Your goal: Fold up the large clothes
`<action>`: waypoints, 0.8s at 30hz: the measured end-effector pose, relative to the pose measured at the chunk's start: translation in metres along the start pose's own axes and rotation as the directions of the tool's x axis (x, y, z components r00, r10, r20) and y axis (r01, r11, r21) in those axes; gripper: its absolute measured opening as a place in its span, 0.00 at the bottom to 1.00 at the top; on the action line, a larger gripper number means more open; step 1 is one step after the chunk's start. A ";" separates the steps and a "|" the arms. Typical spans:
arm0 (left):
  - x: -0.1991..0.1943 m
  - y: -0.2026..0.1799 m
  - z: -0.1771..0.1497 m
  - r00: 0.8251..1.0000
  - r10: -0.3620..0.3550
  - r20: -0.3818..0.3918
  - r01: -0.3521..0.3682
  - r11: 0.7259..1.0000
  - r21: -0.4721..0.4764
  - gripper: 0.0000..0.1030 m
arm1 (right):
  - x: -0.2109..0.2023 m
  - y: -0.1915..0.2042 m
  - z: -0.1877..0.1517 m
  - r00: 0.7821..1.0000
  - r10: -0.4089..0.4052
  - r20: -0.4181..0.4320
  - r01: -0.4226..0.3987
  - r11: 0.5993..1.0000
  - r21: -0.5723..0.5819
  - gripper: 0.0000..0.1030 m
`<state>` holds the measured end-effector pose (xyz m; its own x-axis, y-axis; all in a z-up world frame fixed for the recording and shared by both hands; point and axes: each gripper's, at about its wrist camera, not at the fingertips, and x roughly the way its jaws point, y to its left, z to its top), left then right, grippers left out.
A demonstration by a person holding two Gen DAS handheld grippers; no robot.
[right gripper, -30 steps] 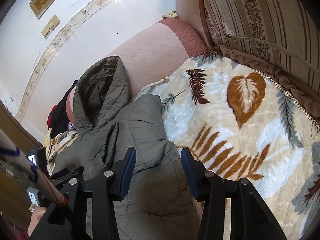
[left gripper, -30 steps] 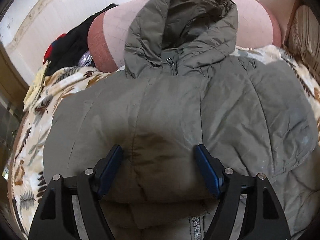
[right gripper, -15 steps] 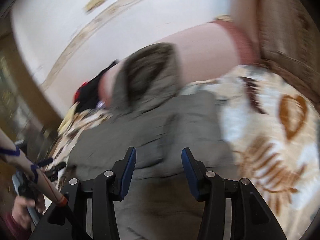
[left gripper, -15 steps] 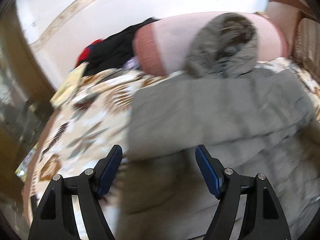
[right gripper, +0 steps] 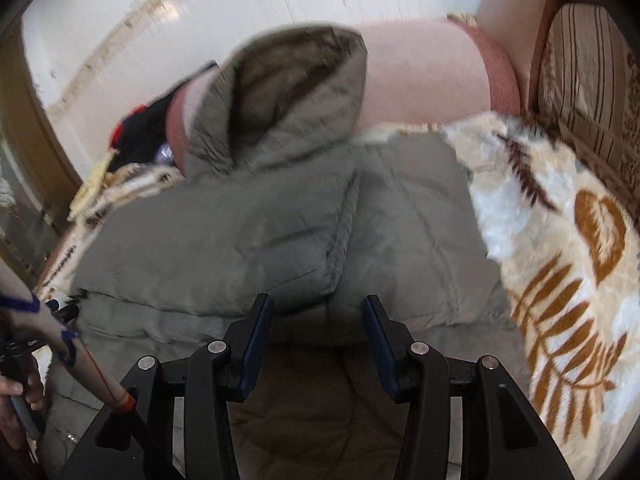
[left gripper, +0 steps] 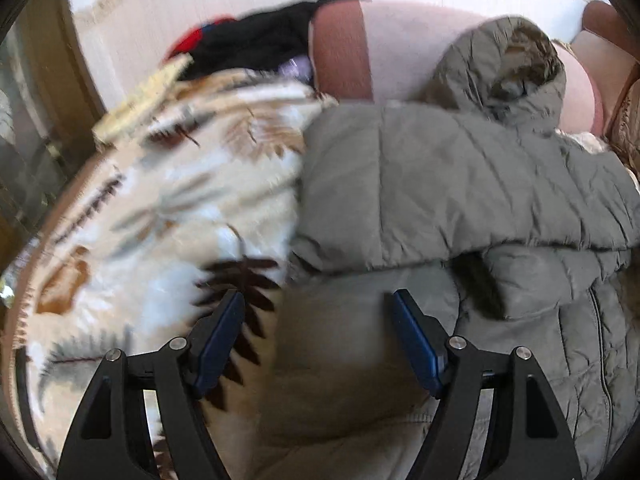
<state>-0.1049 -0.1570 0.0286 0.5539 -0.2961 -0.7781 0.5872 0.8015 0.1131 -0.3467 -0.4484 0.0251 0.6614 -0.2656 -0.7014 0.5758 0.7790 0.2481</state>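
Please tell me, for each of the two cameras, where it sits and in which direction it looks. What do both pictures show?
Left wrist: sits behind the open left gripper, looks down over the jacket's edge and the leaf-print blanket.
Right wrist: sits behind the open right gripper, looks down on the jacket's middle; the person's left hand shows at the picture's lower left.
Shared: the jacket, its hood against the pink bolster, the blanket, dark clothes behind.

Jacket [left gripper: 460, 184] was olive-grey, quilted. Blanket [left gripper: 168, 200] cream/white w/ brown and rust leaf print. Bolster [right gripper: 424, 76] pink w/ darker red ends. Gripper pads [left gripper: 218, 340] blue, arms black.
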 end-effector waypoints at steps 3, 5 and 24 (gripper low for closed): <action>0.008 0.001 0.000 1.000 -0.018 -0.011 0.018 1.000 0.009 0.73 | 0.011 0.005 -0.005 0.999 -0.025 -0.034 0.024 0.999 -0.028 0.50; 0.009 0.003 0.001 1.000 -0.026 -0.008 0.026 1.000 0.006 0.73 | 0.015 0.010 -0.007 0.998 -0.052 -0.046 0.049 0.997 -0.055 0.50; -0.078 0.076 -0.025 0.995 -0.002 0.098 0.015 0.991 -0.137 0.73 | -0.059 0.002 -0.013 1.000 -0.007 0.024 0.006 1.000 0.030 0.50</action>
<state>-0.1185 -0.0599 0.0820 0.6079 -0.3470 -0.7142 0.5095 0.8603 0.0157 -0.3906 -0.4236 0.0580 0.6690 -0.2843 -0.6868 0.5939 0.7600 0.2639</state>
